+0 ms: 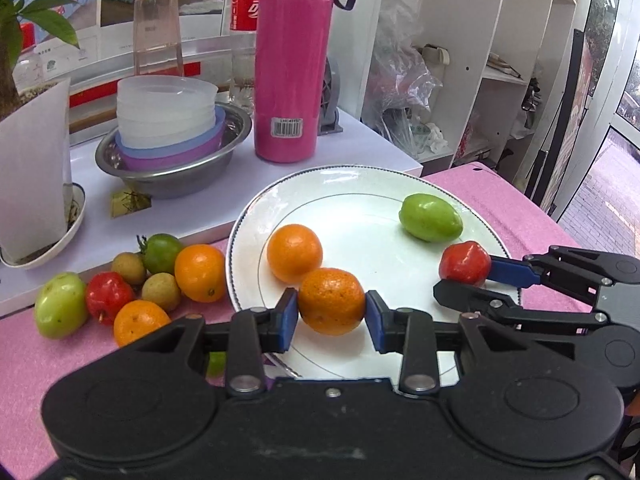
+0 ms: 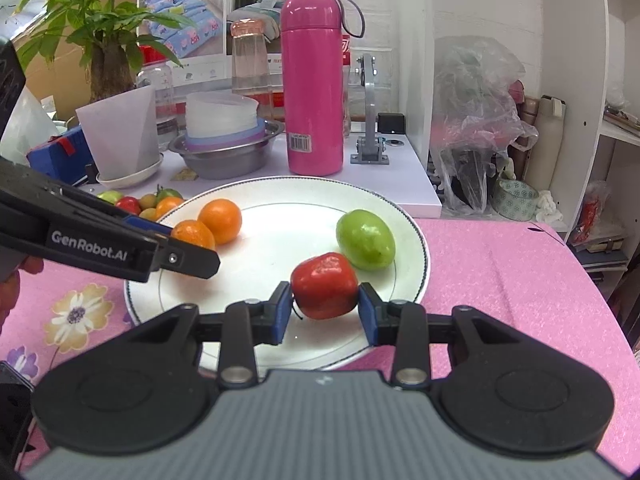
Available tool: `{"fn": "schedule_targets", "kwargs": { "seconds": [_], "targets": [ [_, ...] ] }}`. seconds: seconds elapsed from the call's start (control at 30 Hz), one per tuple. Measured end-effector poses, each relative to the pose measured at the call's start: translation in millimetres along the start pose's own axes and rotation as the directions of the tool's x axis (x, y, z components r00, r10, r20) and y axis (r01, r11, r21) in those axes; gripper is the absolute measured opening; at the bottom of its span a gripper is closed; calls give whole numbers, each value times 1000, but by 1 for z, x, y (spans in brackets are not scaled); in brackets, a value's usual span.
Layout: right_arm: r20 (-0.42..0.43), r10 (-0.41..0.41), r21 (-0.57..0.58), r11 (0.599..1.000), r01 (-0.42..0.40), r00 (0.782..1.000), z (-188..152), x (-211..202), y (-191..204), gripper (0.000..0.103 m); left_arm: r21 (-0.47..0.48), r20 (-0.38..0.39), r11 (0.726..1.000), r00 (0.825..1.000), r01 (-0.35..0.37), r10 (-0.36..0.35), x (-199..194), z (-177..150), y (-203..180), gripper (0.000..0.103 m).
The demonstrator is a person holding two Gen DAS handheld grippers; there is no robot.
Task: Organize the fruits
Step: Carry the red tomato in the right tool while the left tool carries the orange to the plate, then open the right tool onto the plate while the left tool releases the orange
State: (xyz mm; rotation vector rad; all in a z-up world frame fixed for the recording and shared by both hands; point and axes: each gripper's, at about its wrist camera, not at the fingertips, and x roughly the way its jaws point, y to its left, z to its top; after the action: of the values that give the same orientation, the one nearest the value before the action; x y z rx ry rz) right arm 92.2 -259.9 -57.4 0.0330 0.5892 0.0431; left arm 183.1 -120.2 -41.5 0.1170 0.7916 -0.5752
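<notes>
A white plate [image 1: 360, 184] lies on the pink cloth and also shows in the right wrist view [image 2: 280, 192]. My left gripper [image 1: 331, 314] is shut on an orange [image 1: 331, 300] over the plate, beside a second orange [image 1: 294, 252]. My right gripper [image 2: 323, 310] is shut on a red fruit [image 2: 324, 285]; in the left wrist view the red fruit [image 1: 465, 262] sits at the plate's right rim. A green fruit [image 1: 430, 217] lies on the plate and also shows in the right wrist view [image 2: 366, 239]. Several loose fruits [image 1: 132, 284] lie left of the plate.
A pink flask [image 1: 289, 64] stands behind the plate on a raised white board [image 1: 352, 136]. A steel bowl [image 1: 176, 160] holds stacked plastic bowls. A potted plant in a white pot [image 1: 32, 176] stands at the left. White shelves [image 1: 500, 60] and a plastic bag [image 2: 476, 120] are at the right.
</notes>
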Motion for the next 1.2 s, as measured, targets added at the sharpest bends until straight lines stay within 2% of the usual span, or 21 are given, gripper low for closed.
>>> {"fn": "schedule_targets", "kwargs": {
  "seconds": [0.37,0.4,0.43,0.5,0.57,0.63,0.7,0.73,0.77,0.8,1.2],
  "targets": [
    [1,-53,-74,996,53,999,3,11,1,38,17,17,1000,1000,-17,17,7,1,-1,38],
    [2,-54,-76,996,54,999,3,11,2,40,19,18,1000,1000,-20,20,6,1,-1,41],
    [2,-50,-76,996,50,999,3,11,1,42,18,19,1000,1000,-22,22,5,0,-2,49],
    [15,-39,-75,996,40,999,3,8,1,56,9,35,1000,999,-22,22,-1,-2,-1,63],
    [32,-33,-83,996,36,999,2,3,3,63,0,60,1000,998,-16,16,-12,-4,-1,68],
    [45,-28,-94,995,32,999,1,-1,6,70,-5,86,1000,996,-19,19,-24,-7,-1,81],
    [56,-16,-94,995,21,998,0,-5,8,91,-18,112,998,992,-58,59,-36,-10,-1,94],
    [65,-9,-91,996,15,998,-1,-8,9,94,-24,127,997,989,-75,78,-42,-13,0,101],
    [74,-1,-92,996,8,997,-1,-10,11,99,-33,138,995,986,-90,93,-48,-16,1,103],
    [80,5,-95,995,2,997,-1,-13,13,103,-44,144,994,984,-103,108,-53,-18,3,103],
    [77,87,-59,995,-82,993,-6,-34,38,103,-197,117,961,969,-193,218,-98,-50,42,103]
  ]
}}
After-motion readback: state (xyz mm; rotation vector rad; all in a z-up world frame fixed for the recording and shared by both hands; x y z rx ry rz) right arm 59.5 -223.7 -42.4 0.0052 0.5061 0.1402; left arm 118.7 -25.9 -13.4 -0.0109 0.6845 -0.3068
